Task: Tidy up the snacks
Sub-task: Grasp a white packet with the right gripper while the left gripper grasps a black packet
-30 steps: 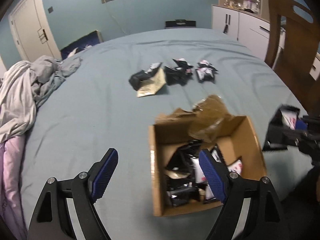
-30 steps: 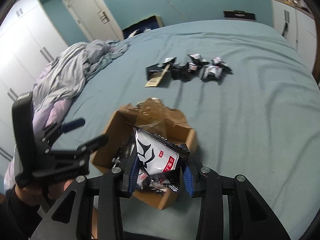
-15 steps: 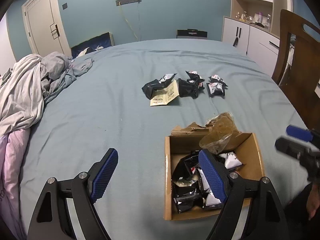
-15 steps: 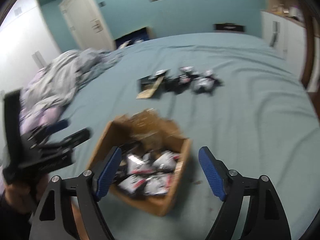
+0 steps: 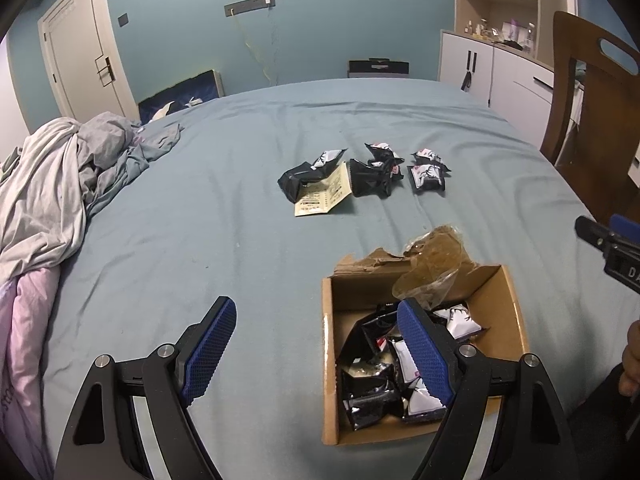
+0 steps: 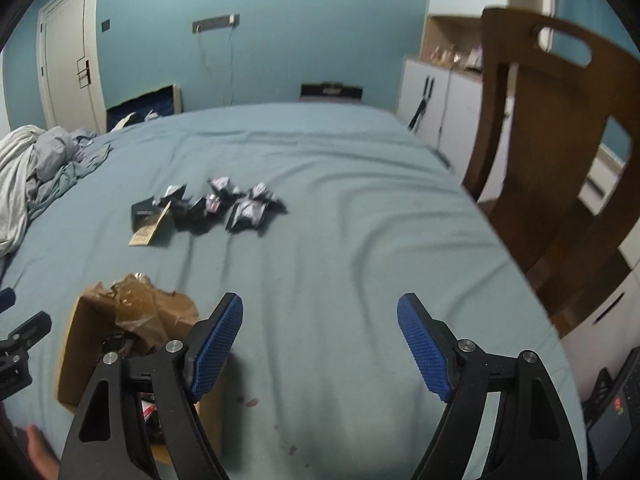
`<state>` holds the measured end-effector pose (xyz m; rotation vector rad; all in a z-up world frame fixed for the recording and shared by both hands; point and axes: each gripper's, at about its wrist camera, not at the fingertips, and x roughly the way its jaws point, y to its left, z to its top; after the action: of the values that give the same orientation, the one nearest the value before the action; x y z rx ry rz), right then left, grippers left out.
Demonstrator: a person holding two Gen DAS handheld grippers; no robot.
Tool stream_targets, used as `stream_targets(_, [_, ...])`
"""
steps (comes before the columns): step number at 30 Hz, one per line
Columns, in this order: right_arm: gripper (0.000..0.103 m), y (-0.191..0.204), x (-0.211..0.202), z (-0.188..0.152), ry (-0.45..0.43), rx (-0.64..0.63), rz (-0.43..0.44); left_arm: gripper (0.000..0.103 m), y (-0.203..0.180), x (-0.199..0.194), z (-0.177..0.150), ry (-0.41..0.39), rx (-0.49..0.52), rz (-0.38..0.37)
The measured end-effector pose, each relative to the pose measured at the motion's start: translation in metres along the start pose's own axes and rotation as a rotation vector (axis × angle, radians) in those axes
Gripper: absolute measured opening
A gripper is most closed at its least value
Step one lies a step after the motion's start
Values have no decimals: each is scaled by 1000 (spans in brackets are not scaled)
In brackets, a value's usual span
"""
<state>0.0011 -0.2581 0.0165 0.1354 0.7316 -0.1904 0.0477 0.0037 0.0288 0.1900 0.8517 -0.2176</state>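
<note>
A brown cardboard box [image 5: 516,320] with torn flaps sits on the blue-grey bed, holding several black and white snack packets [image 5: 384,384]. It also shows in the right wrist view [image 6: 76,344]. Several more snack packets [image 5: 372,172] and a beige leaflet [image 5: 320,196] lie in a row farther back; they also show in the right wrist view [image 6: 240,208]. My left gripper [image 5: 320,356] is open and empty, hovering just left of the box. My right gripper [image 6: 320,352] is open and empty over bare bed, right of the box.
Crumpled grey and pink bedding [image 5: 48,184] lies along the bed's left side. A wooden chair [image 6: 560,152] and white cabinets [image 5: 500,68] stand beyond the right edge. A crumpled clear wrapper [image 5: 436,260] rests on the box's far flap.
My right gripper opened and let go of the snack packet over the box, then swung right over bare bed. My left gripper stayed open and pulled back slightly.
</note>
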Motion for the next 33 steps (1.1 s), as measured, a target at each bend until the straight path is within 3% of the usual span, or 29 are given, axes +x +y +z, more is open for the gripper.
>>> stream_targets(4, [79,-8,10,6,36,23,52,84,-1,2,1,3,0,-4])
stream_targets(9, [79,-42,25,22,128,113,209,84,-1,5,3,-1,-8,-1])
stream_targets(12, [79,-49,30,27,156,100,177,84,0,8,4,1,-13,4])
stream_targets(16, [79,-47,42,49,166,66,204,84,4,14,6,12,-34,4])
stream_targets(21, [79,-40,92,87,291,111,315,84,11,22,7,30,-51,3])
stream_targets(27, [79,-25,159,128,333,86,319,84,18,30,9,45,-77,-10])
stream_targets(33, [79,-9,218,142,377,74,335,84,21,42,13,63,-81,-12])
